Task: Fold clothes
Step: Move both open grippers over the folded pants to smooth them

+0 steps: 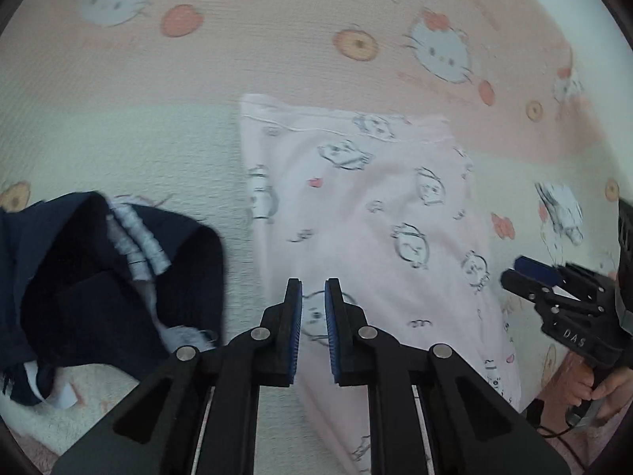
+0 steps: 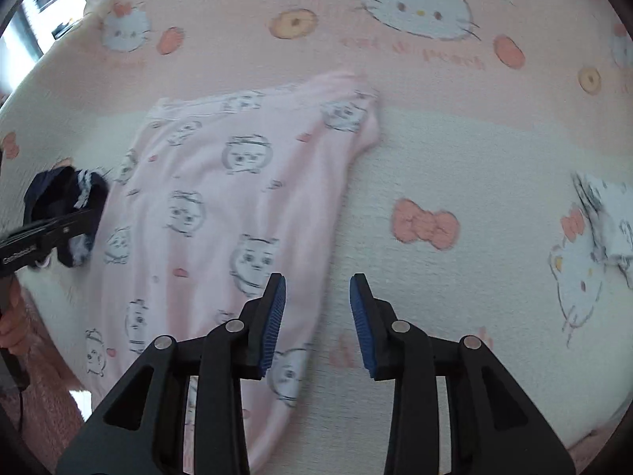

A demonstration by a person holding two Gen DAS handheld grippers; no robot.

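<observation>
Blurring pink garment [image 1: 356, 213], navy clothing [image 1: 99, 277] cropped, crumpled

Pink, white and dark blue cloth on a cat blanket

The blanket [image 2: 455, 150] is pink and white with white cat faces, pink bows and orange rings. The pale pink garment [image 1: 356, 213] has little grey-lined animal faces and small pink spots. The dark blue garment [image 1: 99, 277] has white ruffled trim. Both grippers are black with blue pads [image 2: 273, 316].
</observation>
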